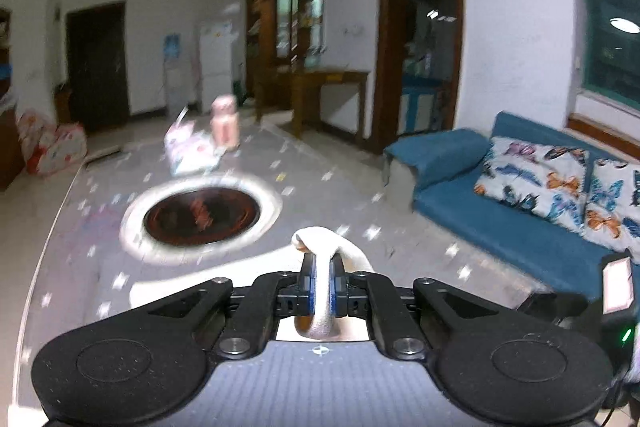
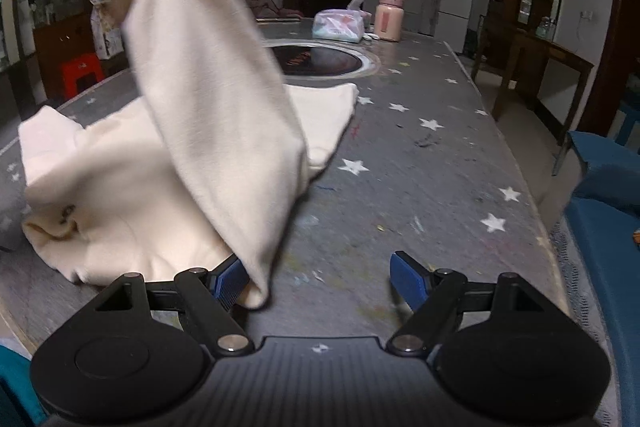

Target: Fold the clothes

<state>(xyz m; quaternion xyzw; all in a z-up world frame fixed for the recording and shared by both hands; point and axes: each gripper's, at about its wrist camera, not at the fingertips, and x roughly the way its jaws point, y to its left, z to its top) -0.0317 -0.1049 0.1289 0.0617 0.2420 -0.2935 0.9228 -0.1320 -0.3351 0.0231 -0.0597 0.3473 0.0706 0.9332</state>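
Nearest the right wrist camera, the right gripper (image 2: 322,281) stands wide apart with nothing pinched, though a hanging flap of the cream garment (image 2: 216,99) brushes its left blue pad (image 2: 229,281). The left gripper (image 1: 322,283) is clamped tight on a bunched fold of that garment, lifting one part into the air while the rest lies spread on the grey star-patterned bench (image 2: 420,179). Farther along the bench sit a round dark inset (image 2: 316,61), then a pastel pouch (image 2: 339,25) beside a pink flask (image 2: 389,15).

Motion blurs the pink bottle (image 1: 225,123) and dark round inset (image 1: 202,215).
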